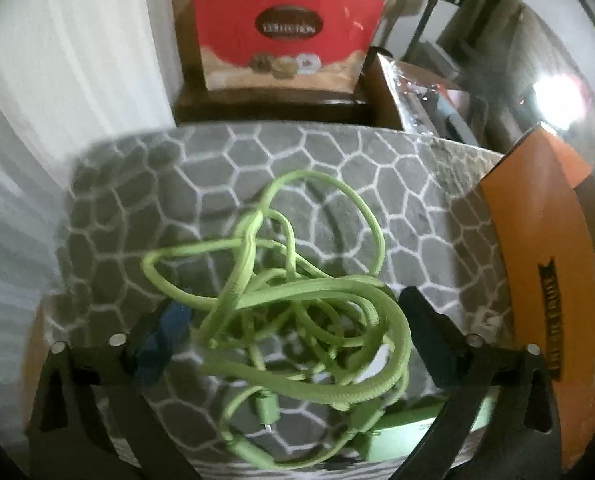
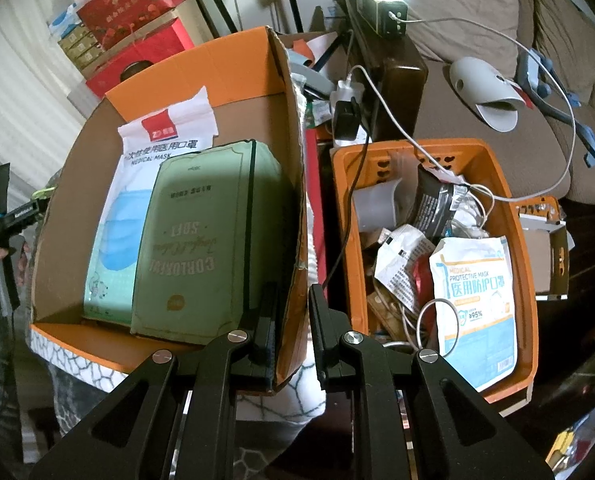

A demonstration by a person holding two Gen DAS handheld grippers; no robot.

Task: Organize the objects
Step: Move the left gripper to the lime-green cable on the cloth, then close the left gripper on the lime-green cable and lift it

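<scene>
Left gripper (image 1: 285, 320) hung spread over the tangled green cable (image 1: 297, 304) on the grey mat (image 1: 417, 184); should bunch it centrally; right gripper (image 2: 293, 320) pinched the orange box wall (image 2: 293, 184).

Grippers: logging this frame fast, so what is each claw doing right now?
Left claw: open, jaws wide on either side of the tangled green cable, not gripping it.
Right claw: jaws close together astride the cardboard box wall; whether they clamp it cannot be told.
</scene>
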